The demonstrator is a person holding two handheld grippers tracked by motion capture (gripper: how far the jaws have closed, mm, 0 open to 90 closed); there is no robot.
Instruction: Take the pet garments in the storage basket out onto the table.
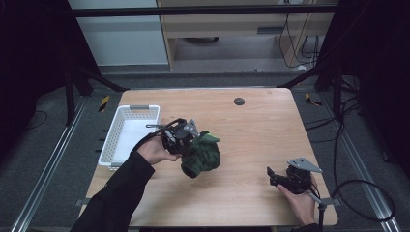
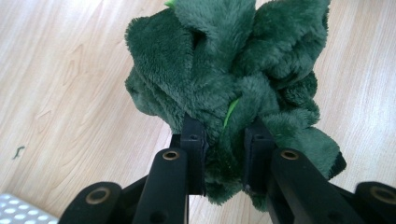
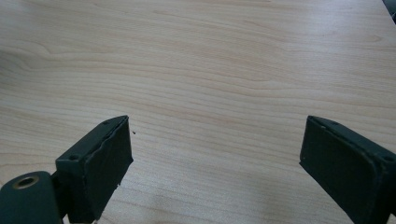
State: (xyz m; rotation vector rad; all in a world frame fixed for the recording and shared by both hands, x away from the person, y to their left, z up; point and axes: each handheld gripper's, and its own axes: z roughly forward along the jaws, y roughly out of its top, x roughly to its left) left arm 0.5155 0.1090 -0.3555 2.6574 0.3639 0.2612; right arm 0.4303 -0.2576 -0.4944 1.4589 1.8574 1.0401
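Note:
A dark green plush toy (image 1: 202, 155) hangs bunched just above the middle of the wooden table (image 1: 251, 125). My left gripper (image 1: 191, 144) is shut on it from its left side. In the left gripper view the green plush toy (image 2: 224, 70) is pinched between the two black jaws of my left gripper (image 2: 224, 140), with a bright green seam showing. My right gripper (image 1: 270, 175) rests low at the table's near right, held by a hand. In the right gripper view my right gripper (image 3: 215, 154) stands wide open over bare wood, with nothing between its fingers.
A white perforated basket (image 1: 126, 133) sits at the table's left edge, just behind my left hand; its corner (image 2: 18, 212) shows in the left gripper view. A small black round disc (image 1: 239, 101) lies near the table's far edge. Cables trail on the floor at the right.

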